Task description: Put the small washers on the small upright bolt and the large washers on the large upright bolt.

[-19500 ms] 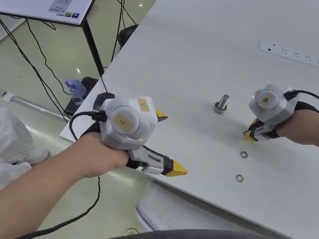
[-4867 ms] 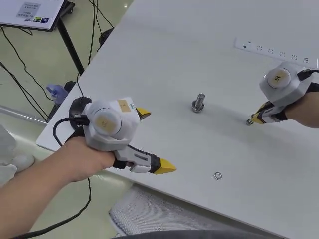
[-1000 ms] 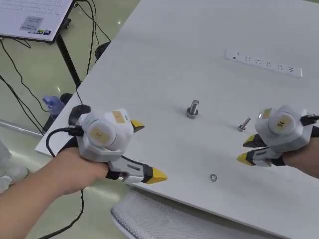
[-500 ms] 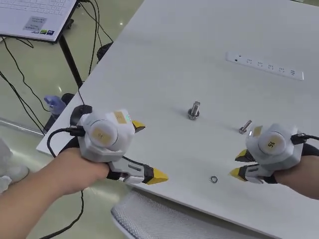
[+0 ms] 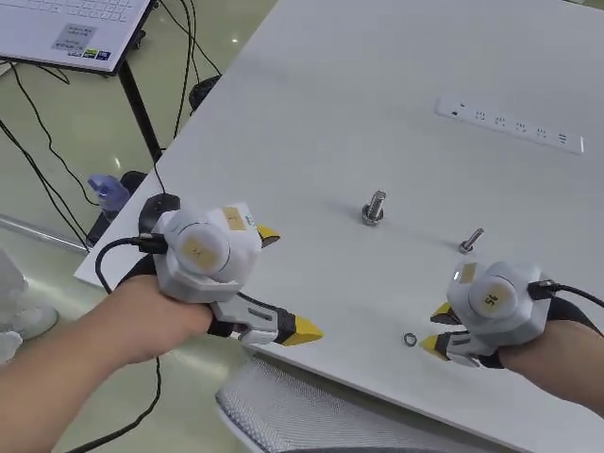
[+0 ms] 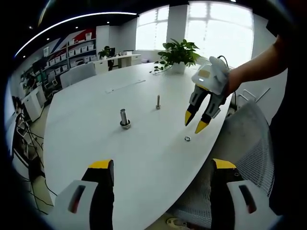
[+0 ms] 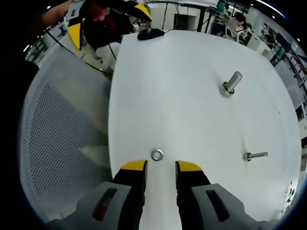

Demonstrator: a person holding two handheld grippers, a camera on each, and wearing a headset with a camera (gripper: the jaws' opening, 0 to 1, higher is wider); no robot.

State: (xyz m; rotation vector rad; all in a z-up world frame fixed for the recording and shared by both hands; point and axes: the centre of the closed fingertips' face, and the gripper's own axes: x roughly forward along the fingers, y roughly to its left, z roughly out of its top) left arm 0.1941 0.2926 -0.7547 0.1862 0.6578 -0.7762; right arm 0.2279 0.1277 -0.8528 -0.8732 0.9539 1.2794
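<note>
Washer (image 5: 410,339) lies flat on the white table (image 5: 359,104) near its front edge, apart from both bolts. At the left, the left gripper (image 5: 285,281) hovers at the table's edge, jaws spread wide and empty; next the large bolt (image 5: 374,208) stands upright toward the middle. Right of the washer, the right gripper (image 5: 435,327) aims its slightly parted, empty jaws at it, tips just beside it, and the small bolt (image 5: 470,241) stands beyond.
</note>
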